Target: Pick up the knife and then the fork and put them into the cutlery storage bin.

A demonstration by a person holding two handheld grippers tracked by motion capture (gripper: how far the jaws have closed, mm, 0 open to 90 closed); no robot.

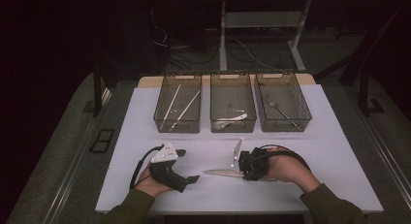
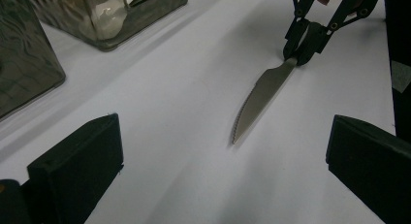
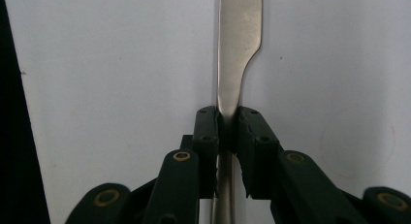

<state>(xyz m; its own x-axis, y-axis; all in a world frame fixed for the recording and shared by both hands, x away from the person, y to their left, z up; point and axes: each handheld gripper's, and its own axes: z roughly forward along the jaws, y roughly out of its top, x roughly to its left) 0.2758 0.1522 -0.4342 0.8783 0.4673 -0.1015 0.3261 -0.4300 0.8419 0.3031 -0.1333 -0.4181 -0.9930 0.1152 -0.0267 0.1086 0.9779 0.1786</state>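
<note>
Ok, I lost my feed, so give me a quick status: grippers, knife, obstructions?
Right gripper shut on knife, near the handle. Left gripper open, holding nothing. Knife flat on table, blade toward left gripper. Three bins beyond; nothing between.

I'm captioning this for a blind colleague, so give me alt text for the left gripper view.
A serrated table knife lies on a white table, its handle end clamped by the right gripper at upper right. The left gripper's two black jaws stand wide apart in the foreground, and smoky translucent bins sit at upper left.
</note>
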